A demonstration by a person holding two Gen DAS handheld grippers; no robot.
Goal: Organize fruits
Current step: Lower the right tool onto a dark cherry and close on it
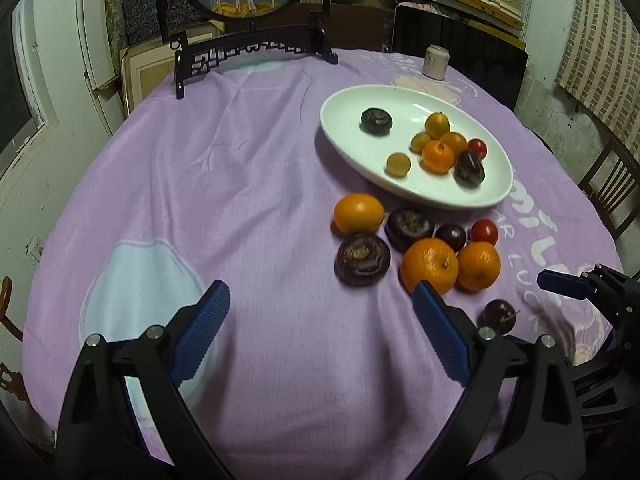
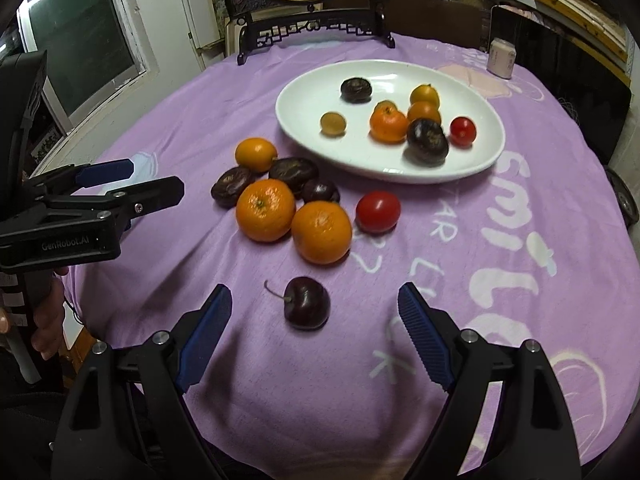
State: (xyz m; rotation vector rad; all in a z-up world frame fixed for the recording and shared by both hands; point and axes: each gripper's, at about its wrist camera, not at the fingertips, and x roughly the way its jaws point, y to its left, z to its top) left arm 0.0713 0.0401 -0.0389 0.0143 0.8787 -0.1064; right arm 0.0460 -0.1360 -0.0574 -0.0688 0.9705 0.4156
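Observation:
A white oval plate [image 1: 352,128] [image 2: 304,112] holds several small fruits: oranges, dark plums, yellow ones and a red one. In front of it on the purple cloth lie loose oranges [image 1: 430,266] [image 2: 321,232], dark purple fruits [image 1: 362,259] [image 2: 294,174] and a red tomato [image 1: 484,231] [image 2: 378,211]. A dark cherry [image 2: 307,303] [image 1: 497,316] with a stem lies just ahead of my right gripper [image 2: 316,336], which is open and empty. My left gripper [image 1: 322,332] is open and empty, left of the fruit pile; it also shows in the right wrist view [image 2: 132,182].
A carved black stand with a round deer picture [image 1: 248,8] stands at the table's far edge. A small pale can [image 1: 436,62] [image 2: 501,58] sits behind the plate. Wooden chairs [image 1: 610,184] stand at the right. The purple cloth [image 1: 240,184] covers the round table.

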